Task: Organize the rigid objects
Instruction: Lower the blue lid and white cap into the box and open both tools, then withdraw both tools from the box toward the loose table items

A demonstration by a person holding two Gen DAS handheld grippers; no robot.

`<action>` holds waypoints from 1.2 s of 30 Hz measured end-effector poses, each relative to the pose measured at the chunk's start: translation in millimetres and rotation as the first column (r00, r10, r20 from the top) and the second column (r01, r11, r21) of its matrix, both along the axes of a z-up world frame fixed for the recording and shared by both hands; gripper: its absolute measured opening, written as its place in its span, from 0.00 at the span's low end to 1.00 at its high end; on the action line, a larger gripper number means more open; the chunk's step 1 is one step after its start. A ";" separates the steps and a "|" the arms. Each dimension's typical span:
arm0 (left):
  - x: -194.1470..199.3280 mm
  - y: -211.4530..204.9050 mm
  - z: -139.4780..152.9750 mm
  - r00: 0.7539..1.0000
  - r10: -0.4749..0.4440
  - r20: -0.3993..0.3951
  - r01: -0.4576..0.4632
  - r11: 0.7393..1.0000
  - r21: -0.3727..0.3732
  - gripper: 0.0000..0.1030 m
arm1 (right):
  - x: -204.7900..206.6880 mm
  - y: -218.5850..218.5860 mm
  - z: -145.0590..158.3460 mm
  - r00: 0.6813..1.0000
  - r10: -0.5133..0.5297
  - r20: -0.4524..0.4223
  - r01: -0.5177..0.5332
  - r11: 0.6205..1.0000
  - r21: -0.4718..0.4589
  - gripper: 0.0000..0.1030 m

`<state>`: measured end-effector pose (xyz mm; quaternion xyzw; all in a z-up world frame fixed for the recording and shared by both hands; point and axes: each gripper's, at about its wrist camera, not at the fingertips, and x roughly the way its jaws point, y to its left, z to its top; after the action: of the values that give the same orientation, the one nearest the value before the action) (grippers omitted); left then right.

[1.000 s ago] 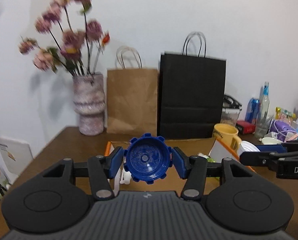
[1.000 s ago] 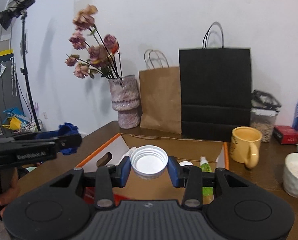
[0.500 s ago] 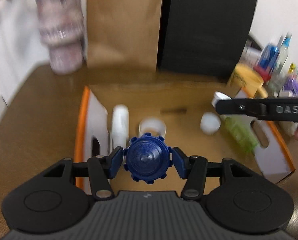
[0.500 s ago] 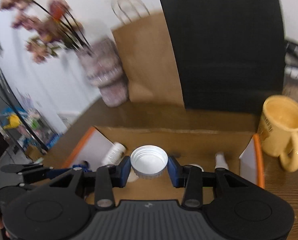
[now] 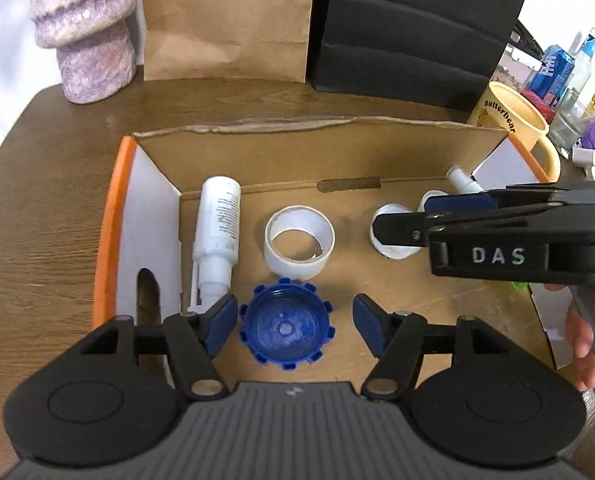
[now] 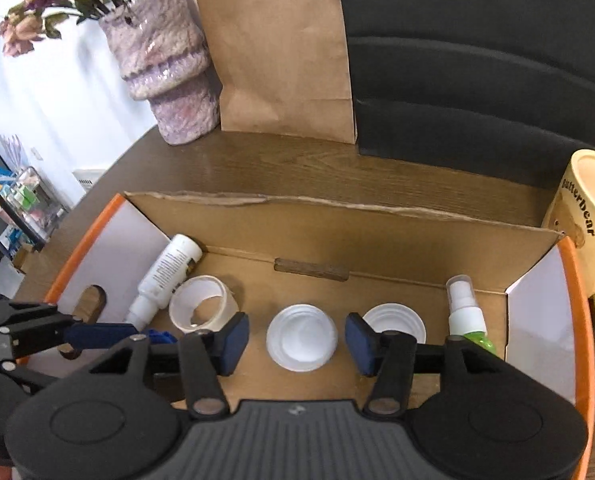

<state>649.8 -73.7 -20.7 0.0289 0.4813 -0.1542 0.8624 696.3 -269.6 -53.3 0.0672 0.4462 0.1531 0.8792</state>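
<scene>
- I am holding the left gripper (image 5: 293, 320) with its jaws spread, and the blue cap (image 5: 286, 325) is lying open side up on the floor of the cardboard box (image 5: 297, 128), near its front edge. Neither blue pad is touching the cap, so I judge it set down here on purpose, among the other small items.
- I am keeping the right gripper (image 6: 297, 339) parted too, hovering over the white lid (image 6: 302, 337), which is resting between the pads with gaps on both sides.
- Just to the right, a second white lid (image 6: 395, 322) is sitting beside it, though the right finger is covering its near edge, so I cannot tell whether the two lids are touching.
- Slightly farther in, the tape roll (image 5: 299, 244) is standing on its edge, left of centre, beyond the blue cap.
- The white bottle (image 5: 217, 232) is lying on its side along the left wall, and the green spray bottle (image 6: 467, 318) is lying by the right wall, leaving the middle free.
- Beyond the box, the yellow mug (image 6: 589, 224) is standing on the table (image 5: 49, 184) at the far right.
</scene>
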 end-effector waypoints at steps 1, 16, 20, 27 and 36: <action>-4.3 2.1 4.6 1.000 0.001 0.011 -0.001 1.000 -0.001 0.67 | -2.9 -1.5 5.0 1.000 -0.003 0.005 0.003 1.000 0.003 0.51; -108.1 49.1 112.7 0.954 0.106 0.281 -0.119 0.992 0.032 0.84 | -127.1 -26.7 119.1 0.980 -0.035 0.194 0.046 0.997 -0.054 0.62; -160.2 61.3 138.7 0.872 0.170 0.459 -0.170 0.985 -0.041 0.91 | -185.9 -35.9 146.3 0.933 -0.073 0.353 0.091 0.995 -0.033 0.67; -239.0 60.7 148.6 0.737 0.205 0.644 -0.191 0.977 -0.093 0.94 | -276.9 -42.8 154.5 0.815 -0.139 0.562 0.151 0.988 0.027 0.74; -310.8 58.8 146.4 0.699 0.196 0.687 -0.145 0.981 -0.133 0.94 | -347.5 -42.6 146.0 0.782 -0.189 0.594 0.171 0.981 0.088 0.74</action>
<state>339.0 -15.0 125.7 0.0105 0.1161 -0.0679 0.9909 348.8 -312.2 92.7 0.0706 0.1343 0.0885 0.9845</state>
